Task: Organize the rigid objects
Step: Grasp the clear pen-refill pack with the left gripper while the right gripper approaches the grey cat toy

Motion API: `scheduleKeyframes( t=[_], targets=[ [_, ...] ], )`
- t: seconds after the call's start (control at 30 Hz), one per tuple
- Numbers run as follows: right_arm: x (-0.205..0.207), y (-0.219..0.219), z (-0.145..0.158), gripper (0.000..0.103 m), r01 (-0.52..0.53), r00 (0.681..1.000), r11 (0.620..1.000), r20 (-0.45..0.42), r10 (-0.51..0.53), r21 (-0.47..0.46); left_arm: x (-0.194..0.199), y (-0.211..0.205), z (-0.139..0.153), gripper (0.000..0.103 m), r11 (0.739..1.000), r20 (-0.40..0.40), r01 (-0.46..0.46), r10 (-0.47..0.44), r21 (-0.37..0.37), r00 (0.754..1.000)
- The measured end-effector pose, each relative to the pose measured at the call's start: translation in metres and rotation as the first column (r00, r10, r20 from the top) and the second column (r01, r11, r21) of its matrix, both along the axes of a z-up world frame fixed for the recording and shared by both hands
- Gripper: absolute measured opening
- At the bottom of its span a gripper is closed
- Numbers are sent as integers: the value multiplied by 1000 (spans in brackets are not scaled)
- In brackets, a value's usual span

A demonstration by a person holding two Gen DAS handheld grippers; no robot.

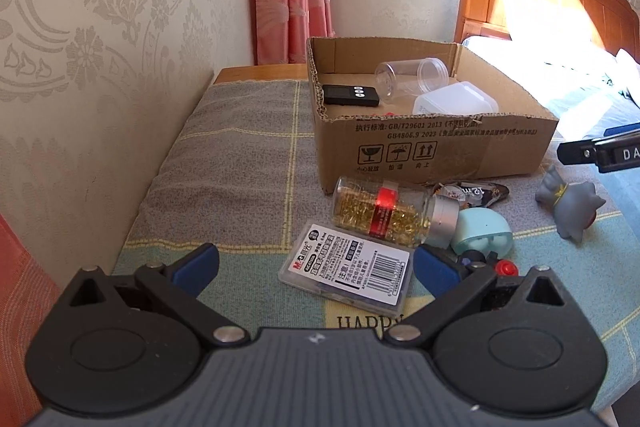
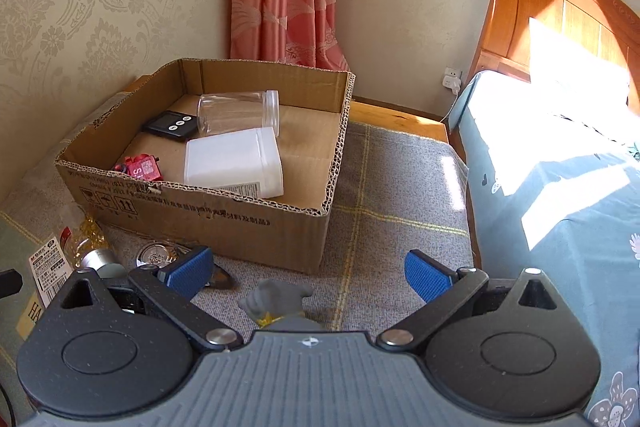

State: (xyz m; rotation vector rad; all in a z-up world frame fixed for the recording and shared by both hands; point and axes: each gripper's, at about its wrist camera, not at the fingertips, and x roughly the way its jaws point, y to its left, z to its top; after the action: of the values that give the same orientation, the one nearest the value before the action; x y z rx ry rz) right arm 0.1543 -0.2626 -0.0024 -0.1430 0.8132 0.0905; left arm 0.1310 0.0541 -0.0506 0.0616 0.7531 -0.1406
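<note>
A: What was hard to see?

B: The grey figurine [image 2: 276,303] sat between the right gripper [image 2: 310,273]'s wide-open jaws, touching neither pad, its lower half hidden behind the gripper body. A red item [image 2: 136,167] in the cardboard box [image 2: 224,211] was half hidden by the front wall; its label was too small to read. A dark foil packet [image 1: 476,193] beside the box was partly covered by the capsule bottle [image 1: 392,209].

A: Any readable writing?

B: The flat plastic case [image 1: 350,267] read "M&G", with a barcode. The cloth [image 1: 240,163] under it showed "HAPPY", cut off by the left gripper [image 1: 316,263], whose jaws were open around the case without gripping it. The box front carried "GB/T29601 2013" and "GB4806.9 2023".

A: And inside the box?

B: A clear jar [image 2: 238,113] on its side, a white container [image 2: 234,163] and a black timer [image 2: 172,125].
</note>
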Motion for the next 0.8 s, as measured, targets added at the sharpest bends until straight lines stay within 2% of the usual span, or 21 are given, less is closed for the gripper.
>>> scheduleKeyframes(
  t=[0.23,0.47,0.57,0.8],
  targets=[
    [-34,-5,-20,103,3,1000,1000,-19,-3,30,4,-3,-14,102,999,-27,21,-20,44,999],
    [-44,-7,-29,103,7,999,999,-45,-5,54,10,-13,-31,102,990,-87,106,-98,90,991],
    [-45,-6,-30,103,-5,999,999,-45,7,46,14,-15,-38,102,988,-107,114,-103,105,989],
    [-44,-11,-34,103,8,998,999,-55,-6,52,33,-15,-41,103,990,-110,119,-110,70,988]
  ],
)
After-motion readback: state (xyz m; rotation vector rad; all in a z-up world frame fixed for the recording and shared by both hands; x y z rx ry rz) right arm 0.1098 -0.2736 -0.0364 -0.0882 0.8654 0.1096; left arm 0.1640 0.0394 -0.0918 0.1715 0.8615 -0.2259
